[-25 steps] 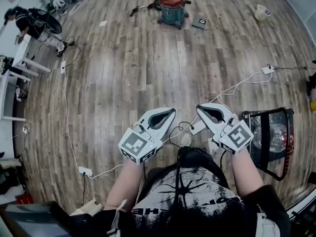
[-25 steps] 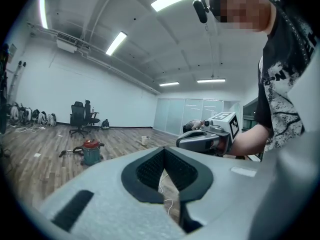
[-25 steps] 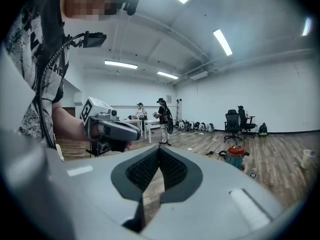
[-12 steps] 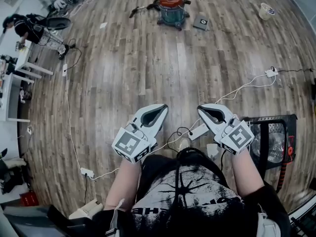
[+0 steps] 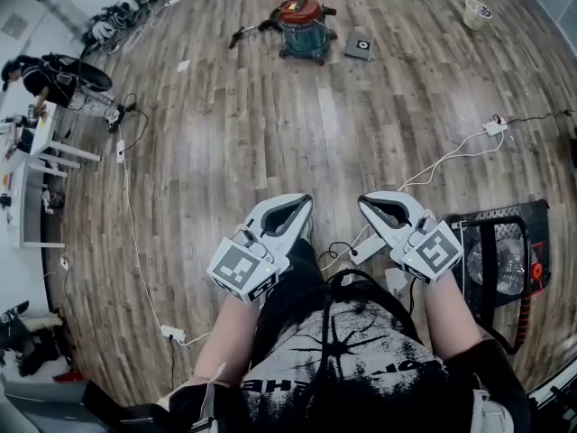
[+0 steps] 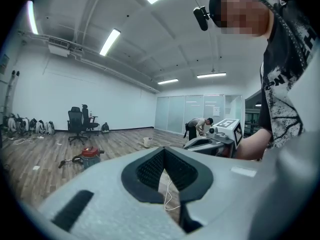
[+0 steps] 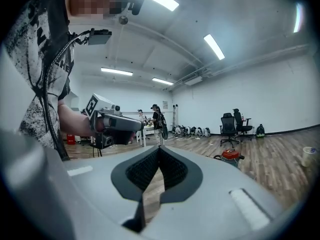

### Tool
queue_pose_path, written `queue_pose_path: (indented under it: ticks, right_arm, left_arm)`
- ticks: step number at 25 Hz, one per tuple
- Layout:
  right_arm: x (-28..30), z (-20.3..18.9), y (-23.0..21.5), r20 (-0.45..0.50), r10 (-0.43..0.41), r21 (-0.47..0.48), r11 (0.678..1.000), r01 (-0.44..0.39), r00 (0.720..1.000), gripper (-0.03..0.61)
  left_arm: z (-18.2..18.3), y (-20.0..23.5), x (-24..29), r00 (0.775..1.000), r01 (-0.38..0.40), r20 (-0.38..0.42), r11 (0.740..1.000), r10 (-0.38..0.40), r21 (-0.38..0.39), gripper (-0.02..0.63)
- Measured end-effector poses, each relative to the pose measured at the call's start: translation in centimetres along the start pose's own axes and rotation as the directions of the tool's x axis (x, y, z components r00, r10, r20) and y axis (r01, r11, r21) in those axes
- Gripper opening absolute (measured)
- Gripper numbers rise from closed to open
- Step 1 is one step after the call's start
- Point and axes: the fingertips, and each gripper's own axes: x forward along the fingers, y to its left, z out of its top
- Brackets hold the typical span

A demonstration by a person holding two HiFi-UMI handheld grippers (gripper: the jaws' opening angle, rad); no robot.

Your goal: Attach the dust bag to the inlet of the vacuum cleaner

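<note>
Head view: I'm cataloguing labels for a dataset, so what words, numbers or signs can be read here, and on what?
"HE": what seems a fragment of white lettering on the person's black shirt; the rest is lost in folds.
Marker cubes: black-and-white square patterns, no words.
Cup: print too small to read.
Vacuum cleaner: no legible label.
</note>
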Motion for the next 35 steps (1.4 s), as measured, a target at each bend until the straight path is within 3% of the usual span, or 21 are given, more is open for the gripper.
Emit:
queue_pose_path:
  ticks: [8,14,18,27,35]
  right_arm:
    - [1.4,-0.3,-4.3,-0.039,-0.125,0.015,0.992,0.126,0.991,0.005]
    - [3.9,0.4,-10.1,-0.069,-0.222,0.018,0.975,0.223,0.973,0.005]
    - [6.7,1.9,-14.3,-0.087,-0.276,0.007,0.961,0.277,0.957,0.005]
    - [15.1,4.0,-19.6,-0.073,-0.327,-0.019,0.945,0.326,0.942,0.005]
    - [16.4,5.5,-22.0,-0.099,-0.356,-0.066,0.934,0.351,0.929,0.005]
  left_arm:
    - [0.5,3.6,4.7,0.993,0.12,0.004,0.992,-0.12,0.034,-0.003]
    - [1.2,8.4,9.5,0.972,0.234,0.007,0.972,-0.234,0.021,-0.003]
    - [3.2,12.7,12.4,0.956,0.291,0.012,0.955,-0.292,0.054,-0.003]
    - [4.9,21.2,14.7,0.93,0.364,0.018,0.926,-0.368,0.099,-0.003]
    - [5.9,23.3,15.5,0.912,0.402,0.041,0.911,-0.407,0.096,-0.003]
